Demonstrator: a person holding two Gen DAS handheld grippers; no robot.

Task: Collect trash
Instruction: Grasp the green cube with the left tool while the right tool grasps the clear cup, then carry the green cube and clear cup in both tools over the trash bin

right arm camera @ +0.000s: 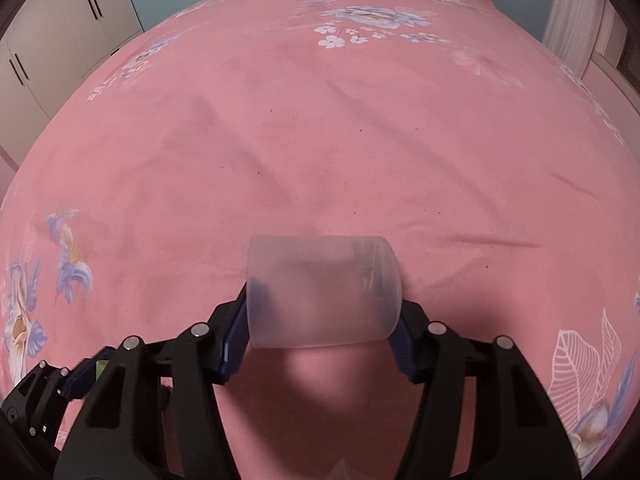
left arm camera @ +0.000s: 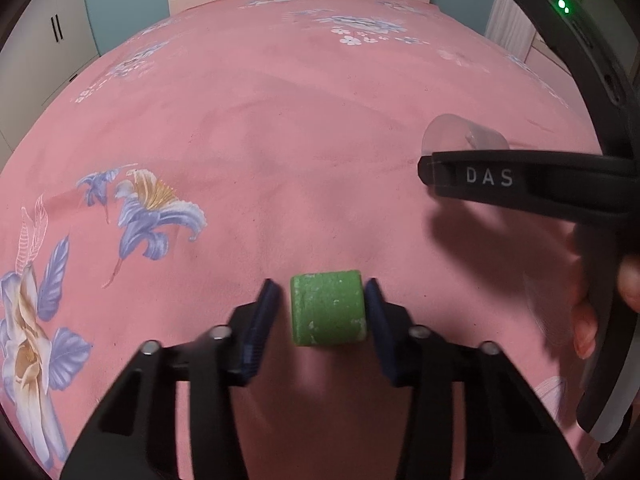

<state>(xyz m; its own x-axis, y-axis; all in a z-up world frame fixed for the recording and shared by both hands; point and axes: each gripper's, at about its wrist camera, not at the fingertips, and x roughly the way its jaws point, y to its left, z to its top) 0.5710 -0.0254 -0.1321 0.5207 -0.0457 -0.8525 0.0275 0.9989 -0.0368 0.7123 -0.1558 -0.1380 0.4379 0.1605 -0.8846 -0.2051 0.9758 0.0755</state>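
L gripper (left arm camera: pixel 326 312): jaws straddle green block (left arm camera: pixel 328 307) on pink floral bedspread (left arm camera: pixel 280 160); R-side pad touches block, L-side pad shows slim gap, so grip not confirmed (block rests on bed, near lower centre of L wrist view)

R gripper (right arm camera: pixel 324 312): clamped on frosted translucent cup (right arm camera: pixel 324 292), cup on its side, across jaws, low over bedspread

Wardrobe (right arm camera: pixel 60 40) at far left

Between the left gripper (left arm camera: pixel 326 300) pads: green block (left arm camera: pixel 328 308), matt, rough, flecked white like foam. Between the right gripper (right arm camera: pixel 322 316) pads: frosted translucent plastic cup (right arm camera: pixel 324 292), smooth. Beneath both: pink floral bedsheet (left arm camera: pixel 280 140), soft matt cloth, lightly creased.
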